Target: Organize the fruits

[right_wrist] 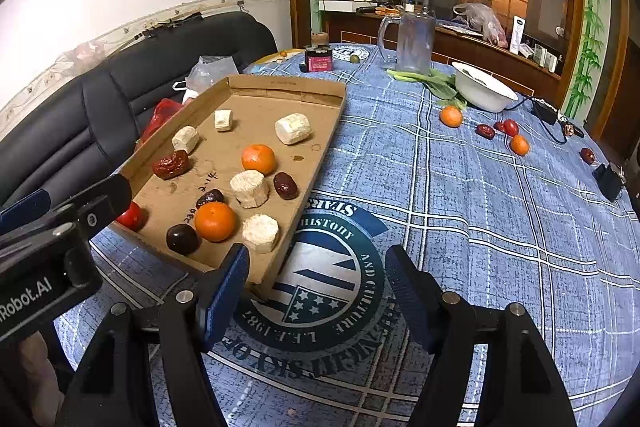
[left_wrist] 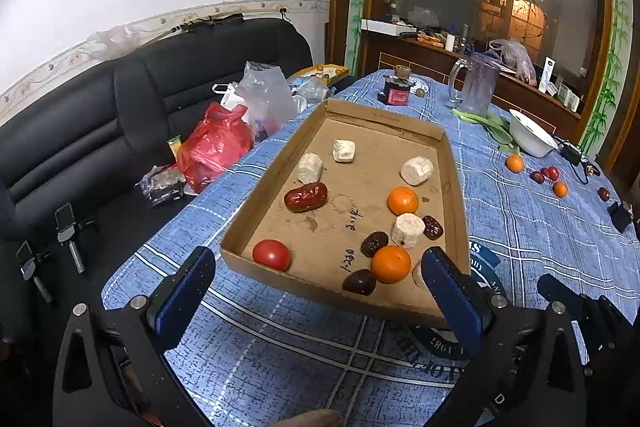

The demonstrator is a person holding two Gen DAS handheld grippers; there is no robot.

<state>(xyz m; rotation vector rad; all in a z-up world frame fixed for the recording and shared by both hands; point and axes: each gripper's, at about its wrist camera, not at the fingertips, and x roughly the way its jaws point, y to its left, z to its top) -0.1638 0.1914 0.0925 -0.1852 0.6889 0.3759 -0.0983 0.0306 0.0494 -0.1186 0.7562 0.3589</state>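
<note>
A shallow cardboard tray (left_wrist: 256,187) lies on the blue plaid cloth (left_wrist: 280,355) of the worktop, filling the middle of the left wrist view and the centre left of the right wrist view. Inside it lie two oranges, one near the front wall (left_wrist: 391,263) and one further back (left_wrist: 403,201), a tomato (left_wrist: 272,255) in the lower left corner, a red date (left_wrist: 305,197), several darker dates (left_wrist: 374,243) and pale cut chunks (left_wrist: 407,230). The left gripper (left_wrist: 318,291) sits at the bottom of its own view with its blue fingers (left_wrist: 186,287) spread wide on either side of the tray's near wall, nothing pinched between them; whether the right-hand finger touches the cardboard cannot be told. The right gripper (right_wrist: 316,287) is at the bottom of its view, fingers (right_wrist: 226,287) also spread and empty, over the round printed emblem (right_wrist: 320,291) on the cloth, the left finger just beside the tray's near corner. More fruit lies loose at the right of both views, well apart from the tray: an orange (right_wrist: 451,116) near a white bowl (right_wrist: 480,95), another orange (right_wrist: 519,144), a small tomato (right_wrist: 510,127) and dates (right_wrist: 485,131). A clear jug (right_wrist: 412,41), a dark jar (right_wrist: 318,58) and some greens (right_wrist: 436,83) stand toward the top. A black sofa (left_wrist: 100,131) with plastic bags (left_wrist: 216,147) fills the left.
</note>
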